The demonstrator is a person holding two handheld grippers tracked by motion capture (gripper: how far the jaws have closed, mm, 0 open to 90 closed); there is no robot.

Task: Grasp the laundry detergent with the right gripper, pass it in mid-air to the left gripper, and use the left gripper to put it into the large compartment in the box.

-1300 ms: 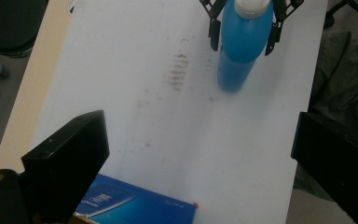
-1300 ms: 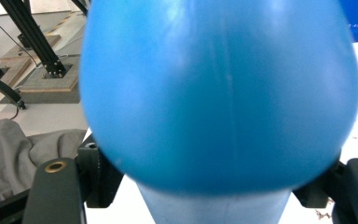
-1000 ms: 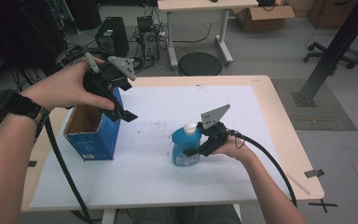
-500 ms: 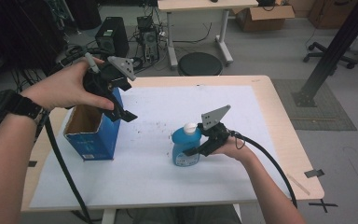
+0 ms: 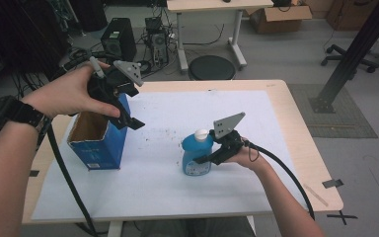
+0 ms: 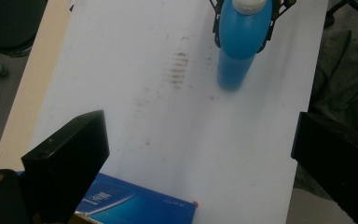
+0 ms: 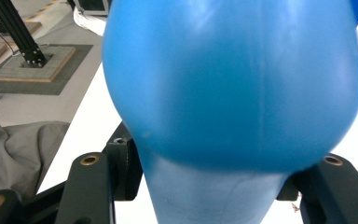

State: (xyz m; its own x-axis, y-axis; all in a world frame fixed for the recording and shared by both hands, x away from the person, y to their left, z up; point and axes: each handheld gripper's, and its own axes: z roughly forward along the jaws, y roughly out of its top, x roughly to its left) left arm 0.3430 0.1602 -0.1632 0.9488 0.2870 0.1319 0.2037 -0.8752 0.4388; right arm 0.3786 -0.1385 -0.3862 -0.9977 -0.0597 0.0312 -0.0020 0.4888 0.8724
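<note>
Blue cardboard makes the open box (image 5: 98, 138) that stands on the left part of the white sheet (image 5: 168, 187) covering the wooden counter (image 5: 296, 133); its top is open and the brown inside is visible in the high view. Just above the right edge of this box hangs the left gripper (image 5: 131, 121), held by the person's left hand (image 5: 71, 94), which wears a dark watch on the wrist. Its fingers (image 6: 67, 163) are spread wide apart and grasp nothing; in the left gripper view they frame the white sheet, with a corner of the blue box (image 6: 135, 205) at the bottom, and the sheet carries some faint brown marks (image 6: 179, 67) in the middle. More to the right, near the centre of the sheet and well apart from the box, stands the blue bottle (image 5: 196, 155) with a white cap (image 5: 202, 134), upright on the sheet. The right gripper (image 5: 212, 157) is closed around the lower body of this bottle, one finger on each side, and the right hand (image 5: 244, 155) holds it from the right, with a black cable (image 5: 286, 177) running back toward the person. In the right gripper view the blue bottle (image 7: 233, 84) is very close, and the black fingers (image 7: 126, 168) press against its narrower part on both sides.
</note>
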